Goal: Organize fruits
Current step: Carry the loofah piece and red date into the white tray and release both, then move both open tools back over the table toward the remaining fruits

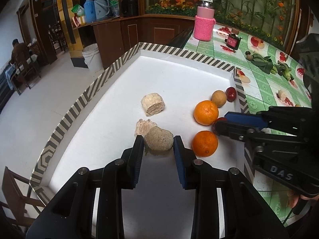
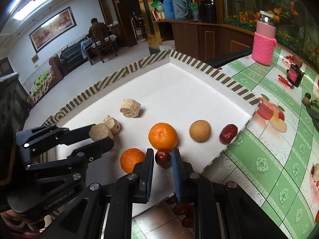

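Note:
A white tray with a striped rim holds the fruit. My left gripper is shut on a beige round snack piece low over the tray. My right gripper is shut on a dark red jujube on the tray. Two oranges lie beside it, also in the right wrist view. A tan round fruit and another jujube lie by the tray's right rim.
Two more beige snack pieces lie on the tray. A pink bottle, a dark jar and leafy greens stand on the green patterned tablecloth. More jujubes lie on the cloth under my right gripper.

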A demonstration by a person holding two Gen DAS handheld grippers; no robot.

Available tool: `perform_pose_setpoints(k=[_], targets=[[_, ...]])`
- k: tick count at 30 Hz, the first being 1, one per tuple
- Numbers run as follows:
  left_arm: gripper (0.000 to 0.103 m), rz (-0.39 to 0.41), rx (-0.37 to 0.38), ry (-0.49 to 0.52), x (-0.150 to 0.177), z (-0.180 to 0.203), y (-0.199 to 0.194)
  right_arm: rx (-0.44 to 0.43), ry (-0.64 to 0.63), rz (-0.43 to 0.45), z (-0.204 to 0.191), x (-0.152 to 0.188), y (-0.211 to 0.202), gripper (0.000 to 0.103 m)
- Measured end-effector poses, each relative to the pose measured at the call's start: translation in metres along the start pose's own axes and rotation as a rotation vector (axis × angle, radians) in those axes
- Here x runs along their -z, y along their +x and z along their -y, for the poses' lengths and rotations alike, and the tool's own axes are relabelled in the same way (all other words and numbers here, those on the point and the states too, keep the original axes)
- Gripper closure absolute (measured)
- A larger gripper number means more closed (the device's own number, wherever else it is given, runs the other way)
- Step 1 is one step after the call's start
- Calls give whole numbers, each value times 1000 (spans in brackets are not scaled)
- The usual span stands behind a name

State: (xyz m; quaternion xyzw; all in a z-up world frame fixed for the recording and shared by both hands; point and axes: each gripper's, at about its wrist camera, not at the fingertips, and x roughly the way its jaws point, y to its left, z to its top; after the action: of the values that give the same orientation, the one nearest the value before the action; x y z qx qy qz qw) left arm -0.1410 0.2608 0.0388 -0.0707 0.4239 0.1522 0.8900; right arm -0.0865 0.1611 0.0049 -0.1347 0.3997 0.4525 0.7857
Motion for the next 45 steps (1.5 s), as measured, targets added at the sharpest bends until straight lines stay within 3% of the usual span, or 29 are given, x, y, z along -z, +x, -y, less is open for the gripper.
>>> perform_pose_setpoints(k=[2,6,7,16,25,45], targets=[[70,-9,-1,-4,0,0,1,0,0,18,0,2,-6,81],[39,11,-8,-12,-2,1,-4,-15,24,37,3,6,-16,81],[36,25,-17,-12,-3,2,-6,-18,32,45,4,8,-20,81],[36,79,-26,-9,-12,21,-19,-6,112,120,21,22,-55,80],[36,136,18,69,-22,75,-28,74,193,163,54,48,-90,80],[36,104,163,256,-28,208,-6,264,422,208,146,125,-160,77]])
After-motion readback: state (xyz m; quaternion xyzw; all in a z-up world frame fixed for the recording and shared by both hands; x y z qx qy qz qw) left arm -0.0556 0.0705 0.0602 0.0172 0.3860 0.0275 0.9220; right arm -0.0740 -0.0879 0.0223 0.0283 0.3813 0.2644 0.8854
